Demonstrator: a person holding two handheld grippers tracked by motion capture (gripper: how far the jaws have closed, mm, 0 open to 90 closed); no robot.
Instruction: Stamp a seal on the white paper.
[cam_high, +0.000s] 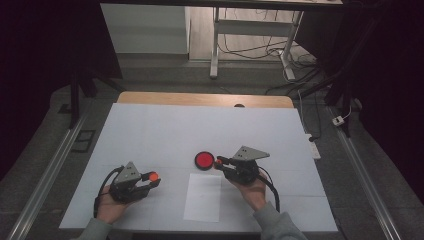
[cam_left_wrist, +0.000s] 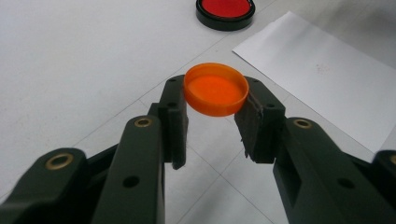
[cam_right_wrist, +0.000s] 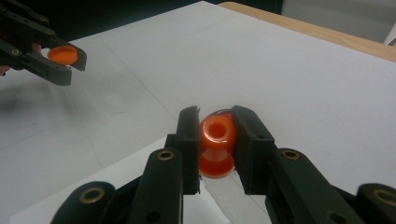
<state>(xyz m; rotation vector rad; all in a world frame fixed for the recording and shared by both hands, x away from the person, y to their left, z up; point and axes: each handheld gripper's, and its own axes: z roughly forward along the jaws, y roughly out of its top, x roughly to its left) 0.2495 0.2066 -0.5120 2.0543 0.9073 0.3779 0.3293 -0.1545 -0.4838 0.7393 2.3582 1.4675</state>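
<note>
orange cap (cam_left_wrist: 215, 88) clamped in left gripper (cam_left_wrist: 215, 122); right gripper (cam_right_wrist: 215, 140) pinches orange stamp (cam_right_wrist: 217, 145).

One orange cap (cam_left_wrist: 215, 89), one orange stamp (cam_right_wrist: 217, 145), one red ink pad (cam_high: 204, 160), one paper sheet (cam_high: 203, 197)

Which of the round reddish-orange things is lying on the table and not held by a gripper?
The red disc with a black rim, resting on the table above the paper sheet. The others, an orange cap and an orange stamp, are each clamped in a gripper.
</note>
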